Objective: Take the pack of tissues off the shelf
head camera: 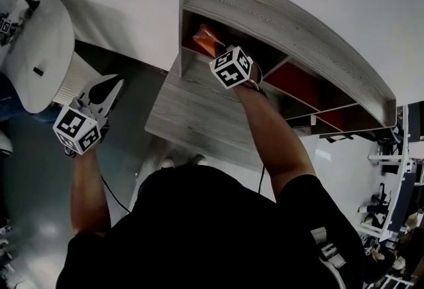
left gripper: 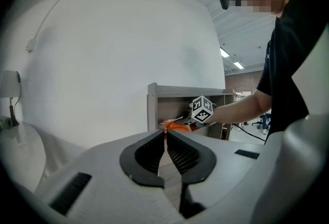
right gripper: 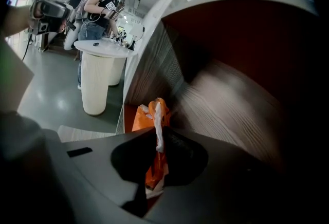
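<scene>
Right gripper (head camera: 215,49) was reached into the leftmost compartment of the wooden shelf (head camera: 285,22), upper centre of the head view. In the right gripper view its jaws were pinched on the pack of tissues (right gripper: 146,117): the orange wrapper with its white crimped edge was squeezed between the pads, top sticking out past the tips in the middle of the frame. The pack (head camera: 202,38) was still inside the compartment, against the red back panel, near the shelf's left wall. Couldn't tell whether it was lifted off the compartment floor.

Left gripper (head camera: 106,90) was at mid left of the head view, off the desk (head camera: 192,115) edge, over the floor, well apart from the shelf. In the left gripper view its jaws (left gripper: 165,133) were pressed together at the tips, nothing between them; the shelf and the orange pack (left gripper: 177,126) showed beyond them at frame centre.

Round white table (head camera: 40,49) in the upper left of the head view. The right gripper view had a white pedestal table (right gripper: 100,48) with people standing behind it, upper left.
</scene>
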Motion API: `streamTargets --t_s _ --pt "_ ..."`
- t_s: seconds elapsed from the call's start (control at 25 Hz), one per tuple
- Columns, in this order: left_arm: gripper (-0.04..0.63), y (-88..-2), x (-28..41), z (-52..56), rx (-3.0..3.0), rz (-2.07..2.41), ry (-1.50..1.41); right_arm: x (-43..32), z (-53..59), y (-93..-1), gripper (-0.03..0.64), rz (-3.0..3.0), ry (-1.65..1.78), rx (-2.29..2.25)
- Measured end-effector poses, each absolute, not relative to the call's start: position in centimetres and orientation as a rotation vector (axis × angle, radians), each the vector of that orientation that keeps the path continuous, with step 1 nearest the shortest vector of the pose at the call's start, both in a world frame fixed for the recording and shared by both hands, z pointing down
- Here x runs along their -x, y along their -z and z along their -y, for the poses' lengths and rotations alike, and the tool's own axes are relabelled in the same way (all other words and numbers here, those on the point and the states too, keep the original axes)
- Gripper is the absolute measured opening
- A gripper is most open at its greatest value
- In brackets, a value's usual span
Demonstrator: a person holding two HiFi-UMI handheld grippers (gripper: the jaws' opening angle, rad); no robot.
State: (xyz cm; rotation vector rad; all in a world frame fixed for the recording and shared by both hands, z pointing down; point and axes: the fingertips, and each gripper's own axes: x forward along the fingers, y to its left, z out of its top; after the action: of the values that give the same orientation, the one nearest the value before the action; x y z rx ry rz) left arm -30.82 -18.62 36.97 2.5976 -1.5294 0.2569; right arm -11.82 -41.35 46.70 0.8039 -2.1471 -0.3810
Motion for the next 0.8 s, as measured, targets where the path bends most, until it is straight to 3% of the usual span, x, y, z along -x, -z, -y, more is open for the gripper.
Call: streamTargets --t_s 0.52,0.8 --pt "0.031 -37.2 28.2 18.2 -2.638 1.5 -0.333 10.0 38.9 -44.6 0.015 2.207 0.36 -0.803" --pt "0.031 -36.2 25.7 18.0 -2.655 1.416 -0.237 7.3 36.1 -42.7 0.015 2.24 0.364 -0.819"
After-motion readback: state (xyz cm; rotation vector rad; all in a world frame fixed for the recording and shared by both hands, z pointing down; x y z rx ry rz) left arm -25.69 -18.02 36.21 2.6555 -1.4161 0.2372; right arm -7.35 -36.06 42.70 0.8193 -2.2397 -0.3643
